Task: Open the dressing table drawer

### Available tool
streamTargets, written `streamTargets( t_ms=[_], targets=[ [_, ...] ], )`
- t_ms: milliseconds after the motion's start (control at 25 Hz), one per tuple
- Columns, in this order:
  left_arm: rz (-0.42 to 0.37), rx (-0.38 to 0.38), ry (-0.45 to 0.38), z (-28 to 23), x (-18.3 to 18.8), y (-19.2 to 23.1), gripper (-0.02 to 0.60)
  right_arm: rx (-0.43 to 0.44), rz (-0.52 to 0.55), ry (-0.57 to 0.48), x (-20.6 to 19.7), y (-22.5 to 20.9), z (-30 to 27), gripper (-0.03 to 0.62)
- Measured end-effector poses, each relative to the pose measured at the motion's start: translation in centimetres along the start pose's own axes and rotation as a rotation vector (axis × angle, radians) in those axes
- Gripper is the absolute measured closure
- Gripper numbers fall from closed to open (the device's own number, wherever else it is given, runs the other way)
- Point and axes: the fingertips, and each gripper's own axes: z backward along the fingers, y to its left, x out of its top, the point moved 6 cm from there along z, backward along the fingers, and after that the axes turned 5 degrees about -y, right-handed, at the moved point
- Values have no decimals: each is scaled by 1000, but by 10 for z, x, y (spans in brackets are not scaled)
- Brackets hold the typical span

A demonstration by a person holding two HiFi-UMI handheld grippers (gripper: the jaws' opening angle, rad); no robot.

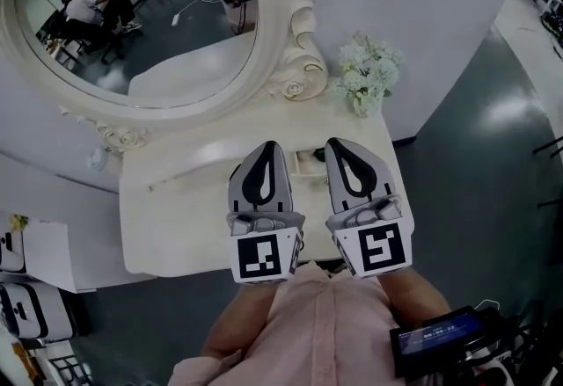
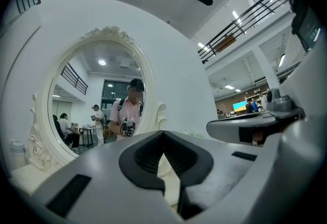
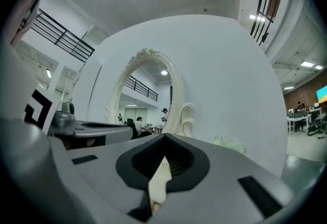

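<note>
The cream dressing table (image 1: 176, 217) stands against a curved white wall, with an oval carved mirror (image 1: 132, 15) on it. Its front face and drawer are hidden below the top's near edge. Both grippers hover side by side over the tabletop's right half and point level toward the mirror. My left gripper (image 1: 266, 147) is shut with nothing between its jaws; its tips meet in the left gripper view (image 2: 163, 133). My right gripper (image 1: 339, 144) is shut too, and empty, as the right gripper view (image 3: 164, 137) shows. The mirror (image 2: 97, 100) reflects the person holding the grippers.
A white flower bunch (image 1: 368, 72) sits at the table's back right corner, also seen as pale flowers (image 3: 230, 142) in the right gripper view. A small recess or dish (image 1: 308, 163) lies between the grippers. White and black bags (image 1: 26, 309) stand at lower left. Dark floor (image 1: 475, 164) runs along the right.
</note>
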Motion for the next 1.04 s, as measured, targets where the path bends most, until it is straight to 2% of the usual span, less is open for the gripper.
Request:
streamTargets(
  t_ms=[800,1040],
  targets=[
    [3,-6,7,-11,-7,-4,560,-8,1,-40,-1,-9,-6,577],
    [-1,-7,7,-14,-8,-2,560,-9,-1,-24,-3,-12,-9,576]
  ],
)
